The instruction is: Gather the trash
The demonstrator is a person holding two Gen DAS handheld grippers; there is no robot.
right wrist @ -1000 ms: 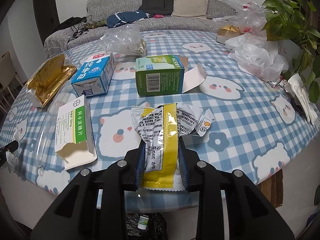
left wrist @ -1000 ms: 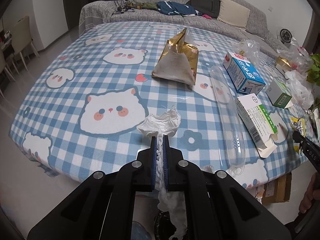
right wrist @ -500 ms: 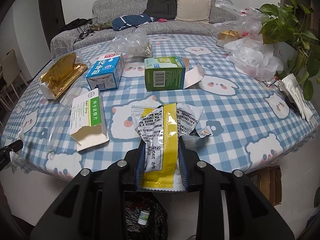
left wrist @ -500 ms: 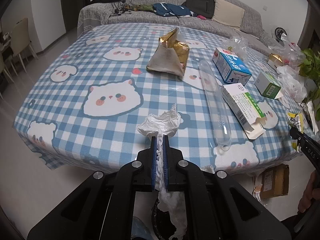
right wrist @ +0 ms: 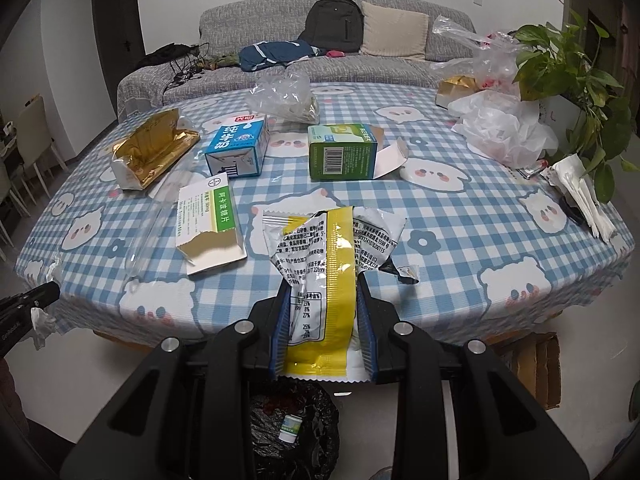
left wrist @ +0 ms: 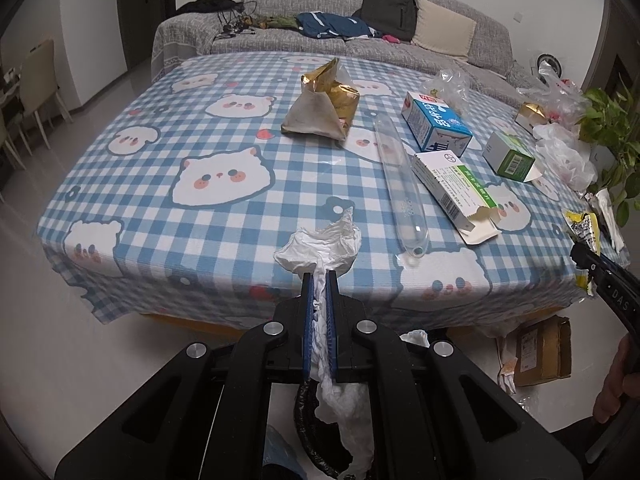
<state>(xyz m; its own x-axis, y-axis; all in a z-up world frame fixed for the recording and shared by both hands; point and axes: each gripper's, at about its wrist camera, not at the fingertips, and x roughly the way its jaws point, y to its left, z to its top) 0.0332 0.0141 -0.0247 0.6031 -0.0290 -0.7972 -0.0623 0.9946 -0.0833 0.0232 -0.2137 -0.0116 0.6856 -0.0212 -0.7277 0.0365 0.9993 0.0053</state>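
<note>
My left gripper [left wrist: 319,280] is shut on a crumpled white tissue [left wrist: 320,246], which sticks out past the fingertips and trails down behind them. A yellow and silver snack wrapper [right wrist: 328,264] is pinched between the pads of my right gripper [right wrist: 323,280], held above the floor just off the table's near edge. Below the right gripper a bin lined with a black bag [right wrist: 296,432] holds a small white bottle [right wrist: 289,428]. Part of the bin's black rim [left wrist: 308,424] shows under the left gripper. Each gripper appears at the edge of the other's view.
On the blue checked tablecloth [left wrist: 208,152] lie a gold foil bag [left wrist: 324,108], a blue milk carton [right wrist: 236,152], a green box [right wrist: 344,152], a torn white and green box [right wrist: 208,220], a clear plastic tube [left wrist: 400,184] and plastic bags [right wrist: 504,132]. A cardboard box [left wrist: 540,352] sits on the floor.
Both grippers have pulled back from the table and risen a little, each keeping its hold. The table edge and floor now show, and the black bin has come into view underneath.
</note>
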